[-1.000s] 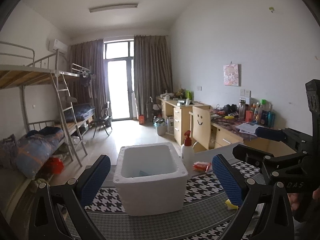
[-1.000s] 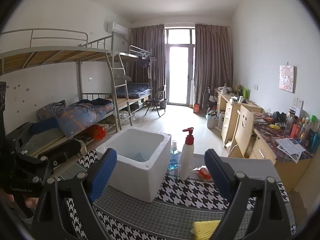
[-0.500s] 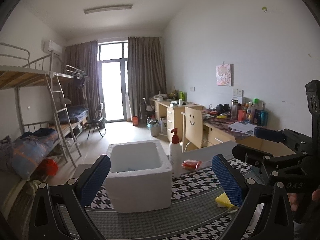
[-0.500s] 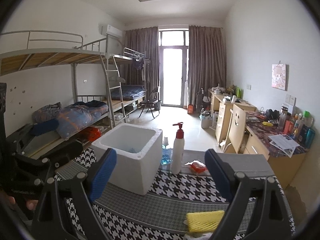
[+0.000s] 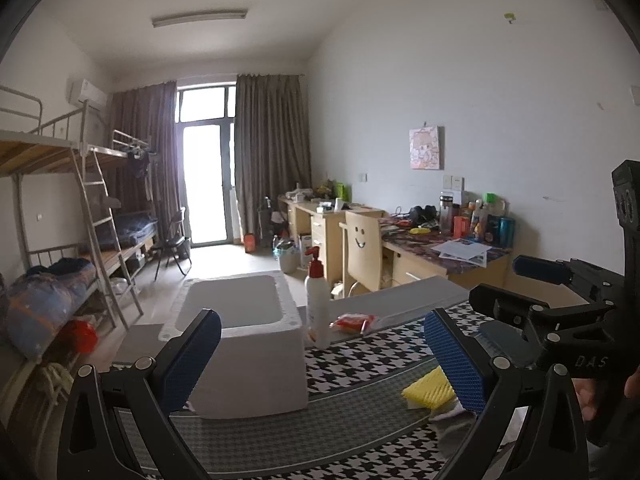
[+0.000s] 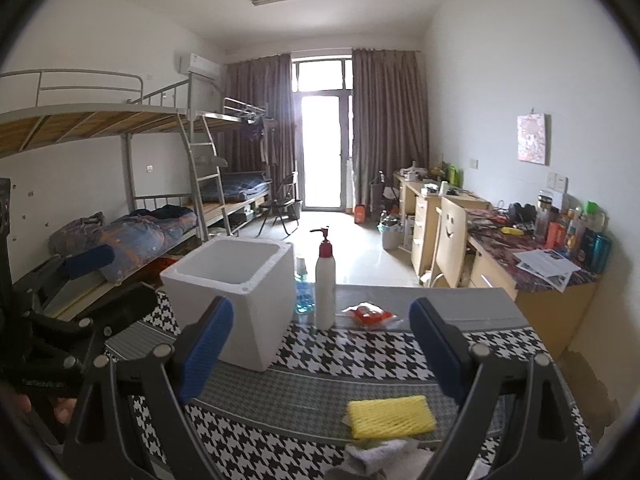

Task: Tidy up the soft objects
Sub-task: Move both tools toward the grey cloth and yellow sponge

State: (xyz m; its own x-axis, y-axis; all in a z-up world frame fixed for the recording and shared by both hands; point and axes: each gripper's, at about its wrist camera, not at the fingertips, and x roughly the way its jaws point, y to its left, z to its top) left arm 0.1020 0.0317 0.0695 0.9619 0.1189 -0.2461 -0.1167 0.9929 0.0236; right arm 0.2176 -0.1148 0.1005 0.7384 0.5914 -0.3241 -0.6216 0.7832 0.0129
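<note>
A yellow sponge (image 6: pixel 391 416) lies on the houndstooth tablecloth (image 6: pixel 384 352) near the front, with a white cloth (image 6: pixel 376 453) just in front of it. The sponge also shows in the left wrist view (image 5: pixel 428 394), partly behind my finger. A white foam box (image 6: pixel 234 292) stands open at the left; in the left wrist view (image 5: pixel 248 344) it sits ahead. My right gripper (image 6: pixel 320 352) is open and empty above the sponge. My left gripper (image 5: pixel 320 364) is open and empty, in front of the box.
A white pump bottle with a red top (image 6: pixel 325 280), a blue-liquid bottle (image 6: pixel 303 292) and a red snack packet (image 6: pixel 370 314) stand beyond the box. Desks (image 6: pixel 540 272), a chair and bunk beds (image 6: pixel 160 216) lie behind the table.
Both grippers have pulled back and turned right; the box has shifted left in both views, and the yellow sponge and white cloth have come into view.
</note>
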